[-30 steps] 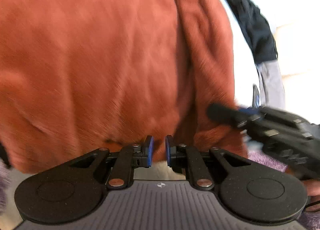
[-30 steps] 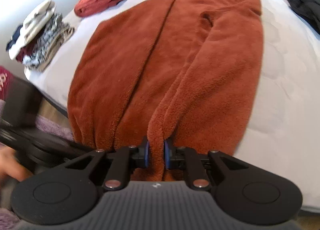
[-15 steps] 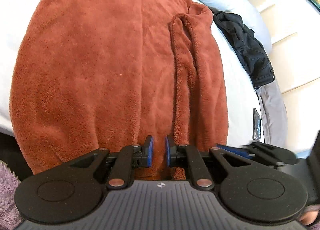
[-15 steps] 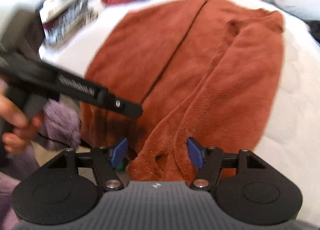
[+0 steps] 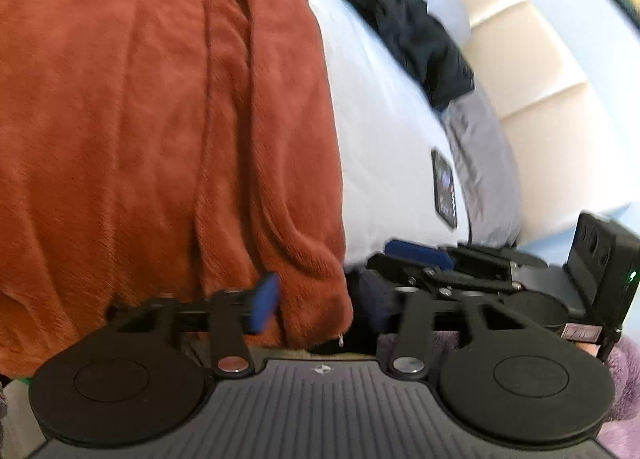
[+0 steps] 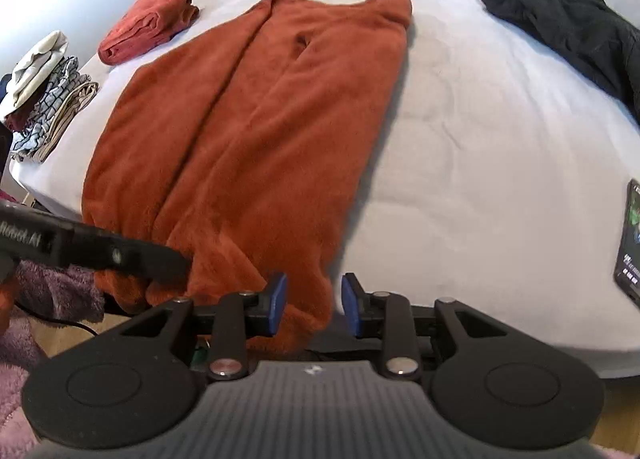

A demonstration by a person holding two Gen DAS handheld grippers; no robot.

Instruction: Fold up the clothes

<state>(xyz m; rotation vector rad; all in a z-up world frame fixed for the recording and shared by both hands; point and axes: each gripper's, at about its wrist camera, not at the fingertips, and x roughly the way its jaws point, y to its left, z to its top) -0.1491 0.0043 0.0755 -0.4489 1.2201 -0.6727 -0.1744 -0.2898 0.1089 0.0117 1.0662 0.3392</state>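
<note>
Rust fleece robe [image 6: 256,131] lies lengthwise on the bed [image 6: 480,147], hem hanging off the near edge. Left claw [image 5: 320,301] is opening; right claw [image 6: 314,305] is closing around the hem, not yet clamped. Next likely needs both gripping hem corners to fold it upward.

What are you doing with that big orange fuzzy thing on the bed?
A person with two grippers is folding clothes. The orange robe lies flat on the bed, its bottom hem by both grippers. The left gripper is opening, the right gripper is closing around the hem. Folded piles sit at the bed's edge.
</note>
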